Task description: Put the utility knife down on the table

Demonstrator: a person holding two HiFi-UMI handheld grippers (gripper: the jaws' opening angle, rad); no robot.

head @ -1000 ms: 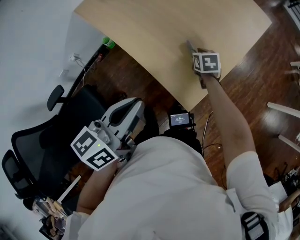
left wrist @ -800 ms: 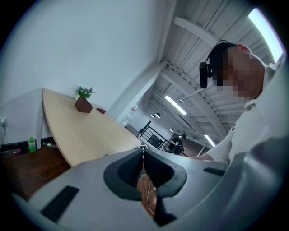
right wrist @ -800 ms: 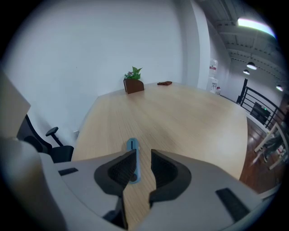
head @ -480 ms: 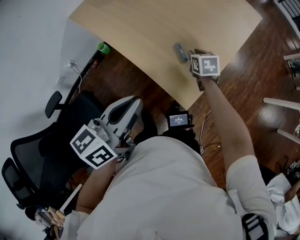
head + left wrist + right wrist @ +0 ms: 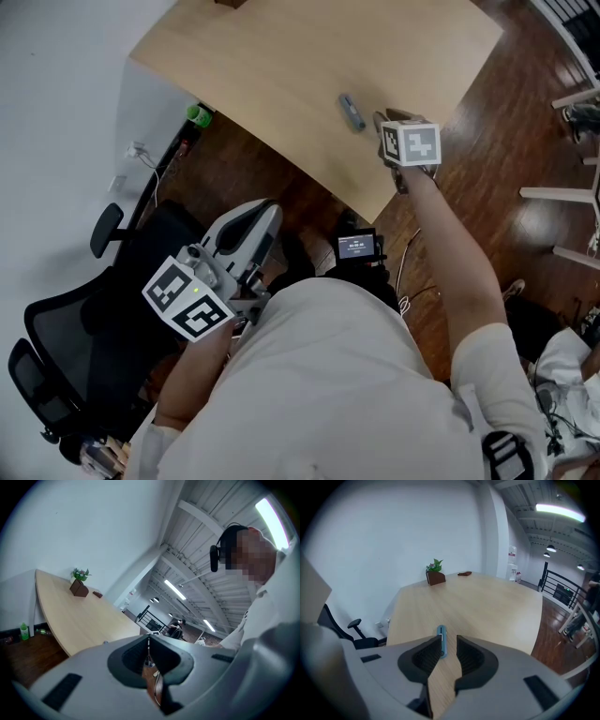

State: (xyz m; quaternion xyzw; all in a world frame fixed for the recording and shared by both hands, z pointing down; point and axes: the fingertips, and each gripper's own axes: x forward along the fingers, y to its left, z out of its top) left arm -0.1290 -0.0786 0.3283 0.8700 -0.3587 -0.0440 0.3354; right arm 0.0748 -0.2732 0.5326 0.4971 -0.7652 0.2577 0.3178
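Observation:
The blue-grey utility knife (image 5: 352,112) lies flat on the light wooden table (image 5: 281,66), near its front edge. In the right gripper view the knife (image 5: 441,641) lies just past the left jaw's tip, with nothing gripping it. My right gripper (image 5: 382,120) hovers just right of the knife, open and empty, and its jaws (image 5: 449,643) stand apart over bare wood. My left gripper (image 5: 269,208) is held low by my body, away from the table. In its own view the left gripper (image 5: 149,641) has its jaws together and holds nothing.
A black office chair (image 5: 84,319) stands at the lower left, a green bottle (image 5: 198,114) on the floor by the table. A small screen device (image 5: 359,246) sits below the table edge. A potted plant (image 5: 435,576) and a brown item (image 5: 464,573) lie at the table's far end.
My right gripper has let go of the knife and drawn back toward me. The knife now lies alone on the table. The left gripper has stayed put.

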